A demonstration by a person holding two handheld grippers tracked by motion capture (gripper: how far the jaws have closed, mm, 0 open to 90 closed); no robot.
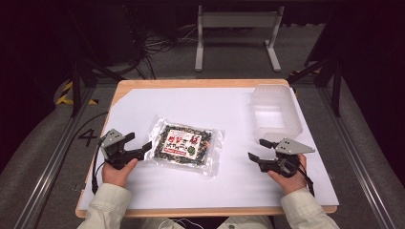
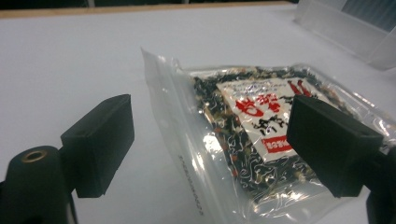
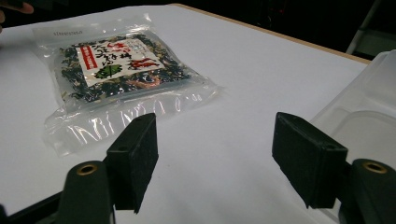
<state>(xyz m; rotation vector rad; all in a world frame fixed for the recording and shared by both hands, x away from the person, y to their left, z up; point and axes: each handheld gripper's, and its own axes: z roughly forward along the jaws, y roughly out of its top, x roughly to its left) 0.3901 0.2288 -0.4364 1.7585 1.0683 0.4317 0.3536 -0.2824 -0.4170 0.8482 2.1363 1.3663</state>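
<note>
A: Status entry. My left gripper (image 1: 138,145) sits at the left edge of the clear packet (image 1: 185,144), jaws wide, nothing between them. In the left gripper view the packet (image 2: 261,135) lies flat just ahead, its sealed margin running between my two jaws and one jaw hanging over the printed label.

B: And the other hand?

A: The right gripper (image 1: 260,149) is apart from the packet, jaws wide and empty, resting on the white surface (image 1: 224,107) between the packet and the translucent tub (image 1: 274,112). From the right gripper view the packet (image 3: 121,70) is off toward the far left and the tub (image 3: 359,121) is just beside my right jaw.

B: Risks, as you judge them?

A: First: the film is thin and lies flush on the surface. If I close too high I may catch only air, or pinch just the empty margin, which looks slippery and could slide out on lifting.

B: Second?

A: A one-edge grip would probably let the packet droop and swing; the loose dried contents would shift to the low end. If the tub is where it goes, a sagging corner could snag the rim.

B: Third?

A: The tub looks light. A nudge from my right jaws would likely push it toward the surface's edge.
</note>
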